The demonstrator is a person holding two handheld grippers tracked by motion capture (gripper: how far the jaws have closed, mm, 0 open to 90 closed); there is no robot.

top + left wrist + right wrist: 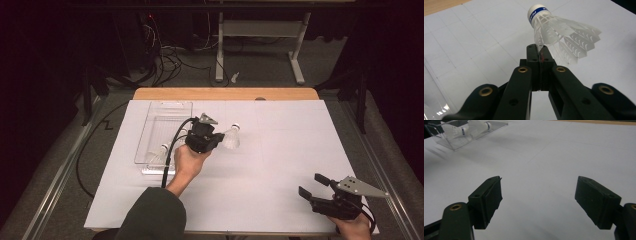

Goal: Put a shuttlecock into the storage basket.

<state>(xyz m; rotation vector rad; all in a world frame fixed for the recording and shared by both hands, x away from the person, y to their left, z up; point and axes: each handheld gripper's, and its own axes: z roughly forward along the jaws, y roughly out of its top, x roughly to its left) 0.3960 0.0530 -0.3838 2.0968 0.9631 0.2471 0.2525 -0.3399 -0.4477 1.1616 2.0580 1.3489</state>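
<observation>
Right gripper: nearest the high camera, at the table's near right corner, held low in a hand; jaws spread wide with nothing between them.
Right gripper view: its own two jaws stand far apart over bare white sheet; the tray sits far off at top left with a shuttle inside.
Left gripper: mid-table, just right of the tray, held in the left hand; jaws pressed together, pinching the feather edge of a shuttle.
Shuttle: off the sheet, gripped at its skirt, cork end pointing away toward the far right.
Left gripper view: close up, the jaws clamp one thin feather of the shuttle; the white cork with a blue band sits at upper left, the skirt fans to the right. The high view is too small to show this pinch.
Tray: clear plastic, long side running away from the person, near the sheet's left edge; another shuttle lies at its near end.
Sheet: white, covering most of the table; a wooden strip shows at the far edge.
Open room: the wide middle and right of the sheet is bare between the two grippers, which are well apart.
Around: a cable trails from the left gripper along the tray's right side.
</observation>
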